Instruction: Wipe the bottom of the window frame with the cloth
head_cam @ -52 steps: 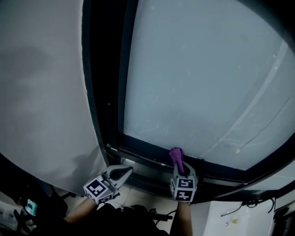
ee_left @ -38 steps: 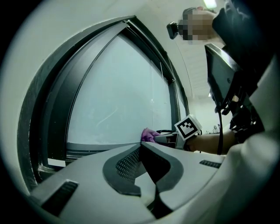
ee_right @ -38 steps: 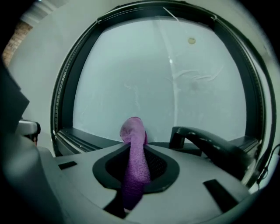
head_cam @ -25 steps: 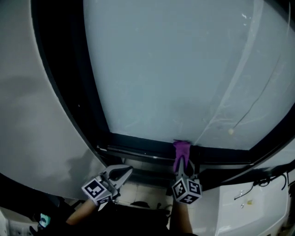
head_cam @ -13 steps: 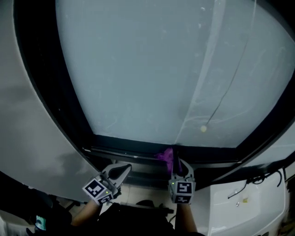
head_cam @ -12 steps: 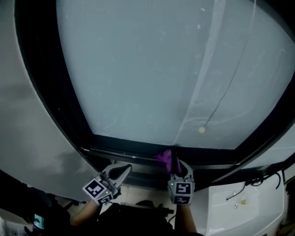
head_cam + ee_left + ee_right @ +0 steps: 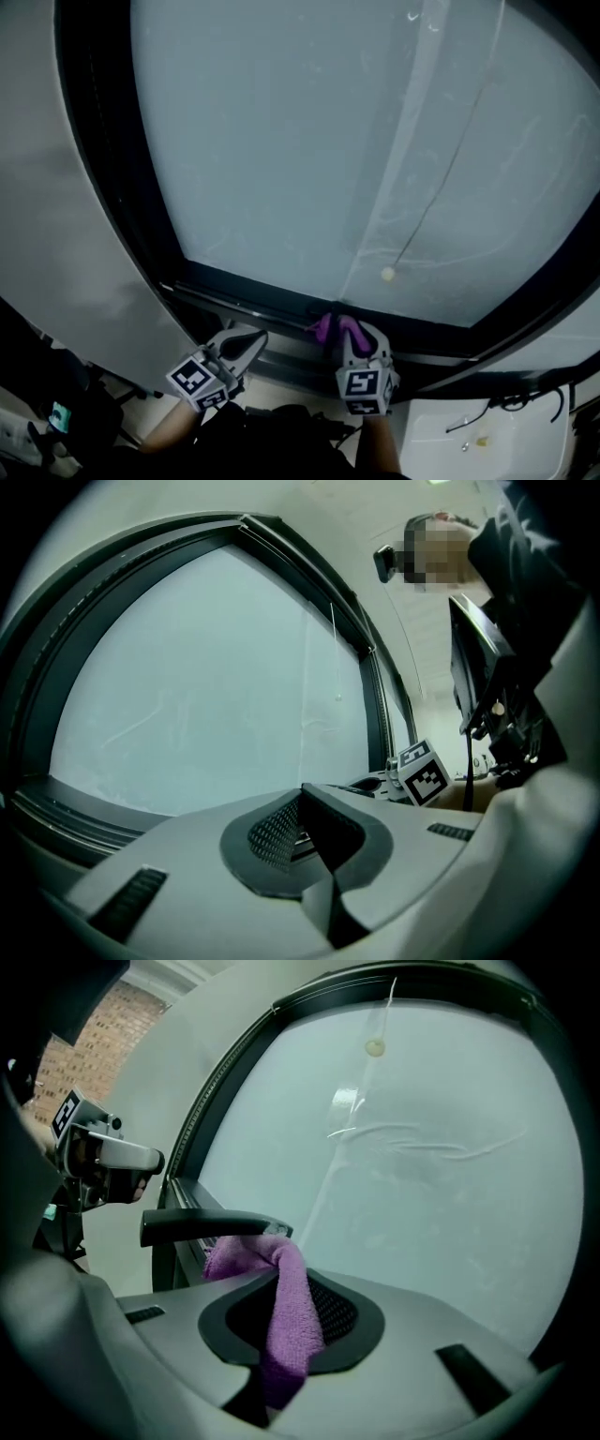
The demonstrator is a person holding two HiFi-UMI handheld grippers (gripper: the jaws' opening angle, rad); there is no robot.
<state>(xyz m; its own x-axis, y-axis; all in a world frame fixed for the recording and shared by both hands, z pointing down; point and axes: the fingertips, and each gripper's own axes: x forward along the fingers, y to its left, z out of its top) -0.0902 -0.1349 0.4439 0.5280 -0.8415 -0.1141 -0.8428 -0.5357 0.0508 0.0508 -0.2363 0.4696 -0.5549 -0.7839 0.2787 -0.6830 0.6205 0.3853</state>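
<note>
Low, right gripper [image 7: 353, 336] holds cloth [image 7: 325, 326] at frame [image 7: 234, 298].

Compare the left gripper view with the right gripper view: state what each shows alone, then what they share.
Only the left gripper view: the left gripper seen close, jaws together with nothing between them, and the marker cube of the other gripper.
Only the right gripper view: the right gripper shut on the purple cloth, whose free end lies under a black window handle, and a brick wall.
Both: the frosted pane and the dark window frame.
</note>
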